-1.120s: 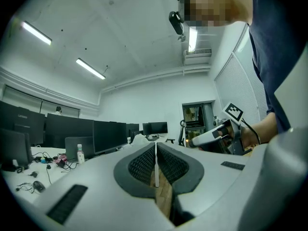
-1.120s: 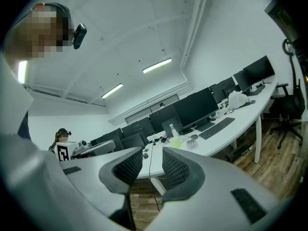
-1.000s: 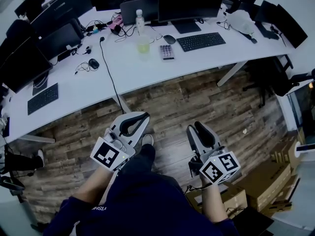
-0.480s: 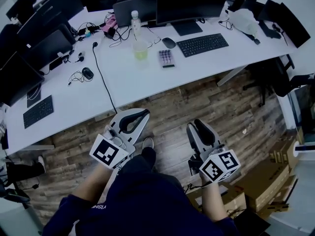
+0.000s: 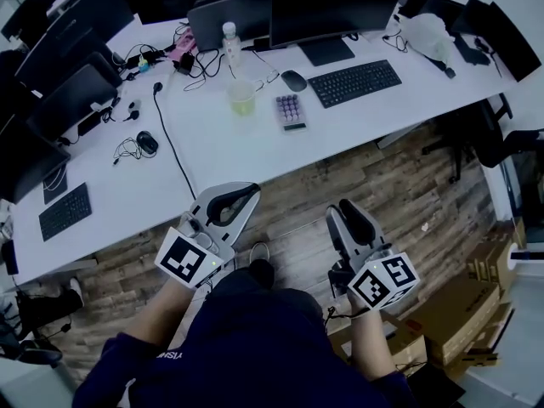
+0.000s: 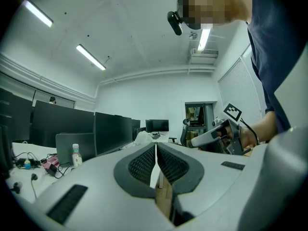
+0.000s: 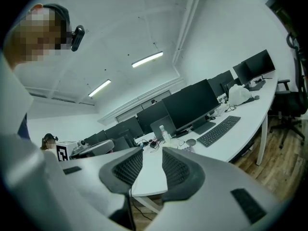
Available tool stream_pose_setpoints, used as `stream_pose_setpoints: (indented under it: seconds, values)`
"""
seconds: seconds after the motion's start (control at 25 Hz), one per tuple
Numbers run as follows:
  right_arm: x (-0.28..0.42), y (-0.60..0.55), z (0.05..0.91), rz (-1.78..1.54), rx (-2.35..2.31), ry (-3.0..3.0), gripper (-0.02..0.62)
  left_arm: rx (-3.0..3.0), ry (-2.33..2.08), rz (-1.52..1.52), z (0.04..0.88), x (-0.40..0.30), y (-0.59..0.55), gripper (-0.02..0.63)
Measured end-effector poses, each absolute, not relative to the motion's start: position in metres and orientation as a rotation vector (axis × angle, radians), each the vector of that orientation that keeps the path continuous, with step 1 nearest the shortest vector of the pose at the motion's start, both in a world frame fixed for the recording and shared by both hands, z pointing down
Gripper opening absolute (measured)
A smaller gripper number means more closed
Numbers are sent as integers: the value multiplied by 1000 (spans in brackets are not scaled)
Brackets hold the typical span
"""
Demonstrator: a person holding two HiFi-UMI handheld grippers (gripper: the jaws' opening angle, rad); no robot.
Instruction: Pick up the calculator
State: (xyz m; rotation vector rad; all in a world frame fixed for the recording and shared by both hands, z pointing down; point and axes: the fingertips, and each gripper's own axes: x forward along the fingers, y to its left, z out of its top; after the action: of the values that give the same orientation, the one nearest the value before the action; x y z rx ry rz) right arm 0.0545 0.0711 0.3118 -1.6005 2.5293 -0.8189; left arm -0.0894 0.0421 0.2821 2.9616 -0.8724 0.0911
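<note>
The calculator (image 5: 289, 110), a small grey pad with purple keys, lies flat on the white desk (image 5: 255, 147) between a pale cup and a black keyboard. Both grippers hang over the wooden floor, short of the desk's near edge and well apart from the calculator. My left gripper (image 5: 252, 195) (image 6: 155, 146) is shut, pads together with nothing between them. To its right my right gripper (image 5: 344, 210) (image 7: 151, 153) stands open and empty. In the right gripper view a sliver of the calculator (image 7: 186, 149) shows just above the right jaw.
On the desk are a keyboard (image 5: 354, 82), a mouse (image 5: 293, 80), a translucent cup (image 5: 241, 97), a bottle (image 5: 229, 41), monitors (image 5: 331, 2) and a black cable (image 5: 174, 143). Cardboard boxes (image 5: 463, 313) stand on the floor at the right. A dark chair (image 5: 489, 134) sits beyond the desk's right end.
The desk and calculator have drawn nearer, sliding lower in the head view as both grippers were carried toward the desk. Neither gripper's jaws changed.
</note>
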Motion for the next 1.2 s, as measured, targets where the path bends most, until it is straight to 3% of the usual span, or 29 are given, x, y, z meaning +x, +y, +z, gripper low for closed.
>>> stream_pose_setpoints:
  seconds: [0.64,1.2]
  values:
    - [63,17,333,-887,-1620,2508,130,2940,-870,123,293,-86,-16,34]
    - [103,-75,350,-937,-1552,2569,130,2882,-935,156,309,-40,-100,32]
